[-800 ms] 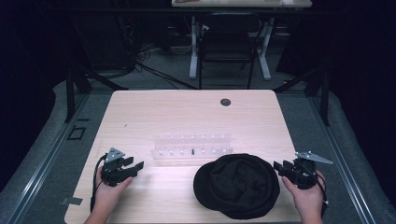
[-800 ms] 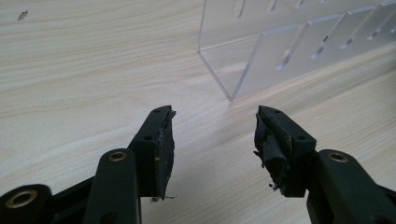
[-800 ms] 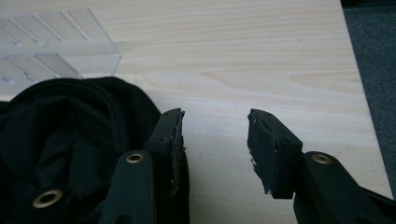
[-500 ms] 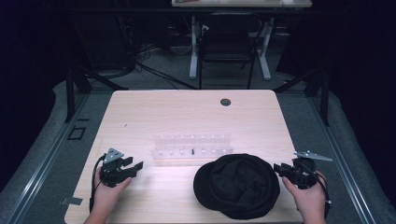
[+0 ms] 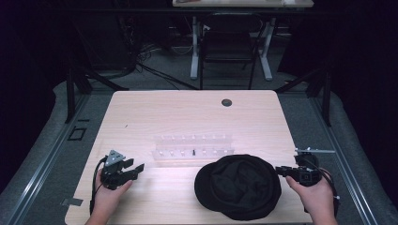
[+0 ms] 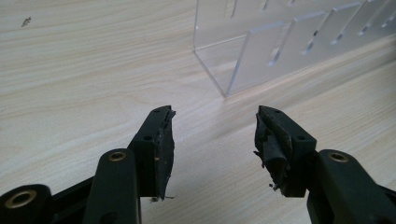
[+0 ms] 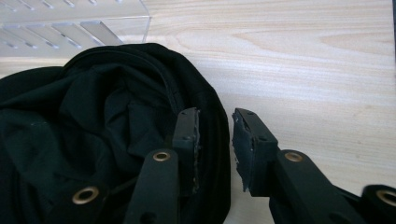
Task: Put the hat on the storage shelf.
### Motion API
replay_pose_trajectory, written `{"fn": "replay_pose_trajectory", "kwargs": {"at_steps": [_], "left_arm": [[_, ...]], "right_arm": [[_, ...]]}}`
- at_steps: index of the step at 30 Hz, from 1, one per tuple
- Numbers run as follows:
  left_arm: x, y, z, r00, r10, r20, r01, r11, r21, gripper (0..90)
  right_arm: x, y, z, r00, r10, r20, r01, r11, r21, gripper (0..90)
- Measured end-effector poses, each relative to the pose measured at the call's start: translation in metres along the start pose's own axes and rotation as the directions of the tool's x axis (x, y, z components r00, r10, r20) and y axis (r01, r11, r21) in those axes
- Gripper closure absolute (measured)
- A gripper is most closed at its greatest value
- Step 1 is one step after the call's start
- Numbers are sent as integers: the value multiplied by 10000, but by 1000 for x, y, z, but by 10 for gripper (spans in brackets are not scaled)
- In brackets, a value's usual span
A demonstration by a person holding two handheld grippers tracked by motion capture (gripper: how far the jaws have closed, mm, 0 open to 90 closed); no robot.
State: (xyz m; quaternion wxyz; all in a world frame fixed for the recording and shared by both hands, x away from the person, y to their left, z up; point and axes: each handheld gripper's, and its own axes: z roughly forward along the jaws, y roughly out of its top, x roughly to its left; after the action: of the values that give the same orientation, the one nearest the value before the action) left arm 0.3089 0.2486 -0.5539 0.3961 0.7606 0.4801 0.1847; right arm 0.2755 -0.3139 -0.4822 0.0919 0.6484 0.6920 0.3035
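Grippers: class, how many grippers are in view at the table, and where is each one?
2. The left gripper is over the table's near-left part, jaws apart, nothing between them. The right gripper is at the black hat's right rim, jaws straddling its edge, not closed.

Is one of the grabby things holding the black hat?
Not yet. The right gripper has its fingers open astride the black hat's rim, not squeezing it. The left gripper is open over bare table.
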Motion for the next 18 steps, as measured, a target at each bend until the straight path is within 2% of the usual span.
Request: {"fn": "replay_pose_trajectory", "kwargs": {"at_steps": [5,7,9,14,15,18], "left_arm": [[-1,0,1,10000,-18,30,18,10000,31,468],[-2,0,1,10000,3,43,-3,10000,67,468],[-2,1,2,10000,21,79,-21,10000,53,468],[-3,2,5,9999,50,160,-52,9999,112,467],[-4,2,5,9999,23,161,-25,9999,115,466],[-4,3,5,9998,29,216,-33,9998,192,467]], "right_arm": [[-2,5,-6,9997,5,-224,2,9996,296,721],[-3,7,-8,9993,35,-382,-13,9984,565,728],[-3,8,-9,9996,135,-249,-115,9968,794,733],[-5,9,-9,9993,250,-274,-218,9936,1104,733],[-5,9,-10,9994,260,-216,-227,9894,1434,729],[-3,11,-10,9999,161,-13,-157,9849,1725,715]]}}
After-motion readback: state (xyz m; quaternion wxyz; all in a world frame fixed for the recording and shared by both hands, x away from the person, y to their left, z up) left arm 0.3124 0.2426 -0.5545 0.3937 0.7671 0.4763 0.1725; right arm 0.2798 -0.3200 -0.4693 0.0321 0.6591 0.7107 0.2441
